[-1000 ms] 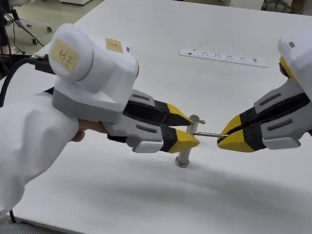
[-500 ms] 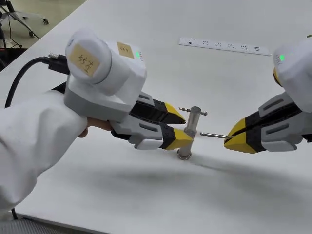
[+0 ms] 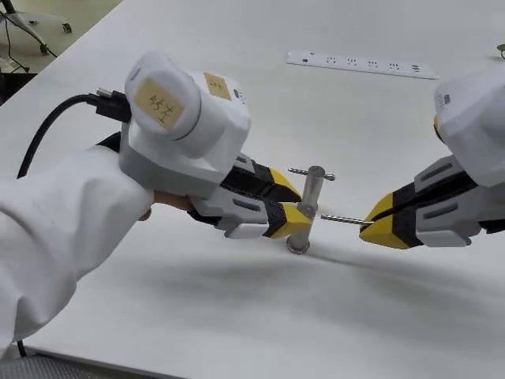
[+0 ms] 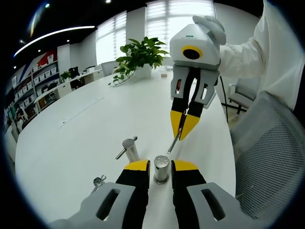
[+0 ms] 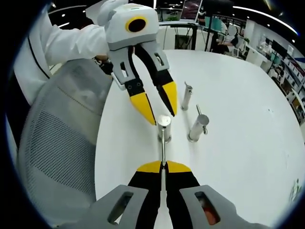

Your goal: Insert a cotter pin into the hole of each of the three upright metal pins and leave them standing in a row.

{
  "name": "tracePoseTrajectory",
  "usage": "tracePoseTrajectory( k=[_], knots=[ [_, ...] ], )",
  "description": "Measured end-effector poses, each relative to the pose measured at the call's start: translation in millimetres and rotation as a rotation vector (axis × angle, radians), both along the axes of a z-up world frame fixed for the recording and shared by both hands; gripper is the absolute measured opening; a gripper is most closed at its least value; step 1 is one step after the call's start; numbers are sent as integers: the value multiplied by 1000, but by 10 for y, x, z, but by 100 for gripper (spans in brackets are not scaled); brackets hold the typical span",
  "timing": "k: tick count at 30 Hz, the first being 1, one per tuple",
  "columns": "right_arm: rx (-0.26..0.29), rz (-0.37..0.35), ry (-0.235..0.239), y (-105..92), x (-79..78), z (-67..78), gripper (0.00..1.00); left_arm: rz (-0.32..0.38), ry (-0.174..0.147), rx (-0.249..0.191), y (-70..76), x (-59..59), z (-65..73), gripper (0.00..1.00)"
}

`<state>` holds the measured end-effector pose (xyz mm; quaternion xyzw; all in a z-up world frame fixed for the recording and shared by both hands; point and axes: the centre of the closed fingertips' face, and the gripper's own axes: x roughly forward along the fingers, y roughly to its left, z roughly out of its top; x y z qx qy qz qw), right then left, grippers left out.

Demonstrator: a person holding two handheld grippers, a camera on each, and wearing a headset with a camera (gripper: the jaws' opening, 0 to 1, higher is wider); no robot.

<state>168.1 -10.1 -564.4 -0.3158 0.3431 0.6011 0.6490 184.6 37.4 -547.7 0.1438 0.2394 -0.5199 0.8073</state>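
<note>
An upright metal pin (image 3: pixel 312 193) stands on the white table (image 3: pixel 197 308), and everything else sits around it. The left gripper (image 3: pixel 305 210), held by a hand in a white sleeve (image 3: pixel 55 229), comes in from the pin's left. Its yellow-tipped fingers (image 4: pixel 138 165) are spread just wide enough to straddle the pin's lower half. In the left gripper view only a sliver of gap shows on each side of the shaft, so I cannot tell whether they actually clamp it. The right gripper (image 3: pixel 364 225) approaches from the pin's opposite side with its fingers (image 5: pixel 151 167) pressed together, pinching a cotter pin (image 3: pixel 341 219) by one end. That cotter pin lies roughly level and points at the upright metal pin. Its free tip is right at the shaft below the cap, but whether it has entered the hole cannot be made out. In the right gripper view a second pin (image 5: pixel 197 128) stands just beside the upright metal pin. It has a second cotter pin (image 4: pixel 119 154) through it near the top. A third pin (image 5: pixel 187 96) stands a little beyond the second pin. A power strip (image 3: pixel 359 65) lies well beyond the upright metal pin on the far part of the table. A potted plant (image 4: pixel 140 52) stands farther off again.
</note>
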Motion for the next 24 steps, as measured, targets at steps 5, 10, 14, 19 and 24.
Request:
tracePoseTrajectory(
  k=[5,10,14,19,24],
  knots=[
    [2,-9,1,14,7,-3,0,-1,-5,-1,-16,19,0,13],
    [3,-11,4,33,-8,-7,0,-16,0,-2,-42,-5,-9,10],
    [3,-9,7,49,-28,-11,0,-12,4,-2,-38,-7,-6,10],
    [9,-12,5,77,-33,-8,0,-13,2,0,-36,-14,-6,10],
    [-1,-7,3,88,-20,-30,0,-9,-1,3,-35,-15,-6,10]
  ],
)
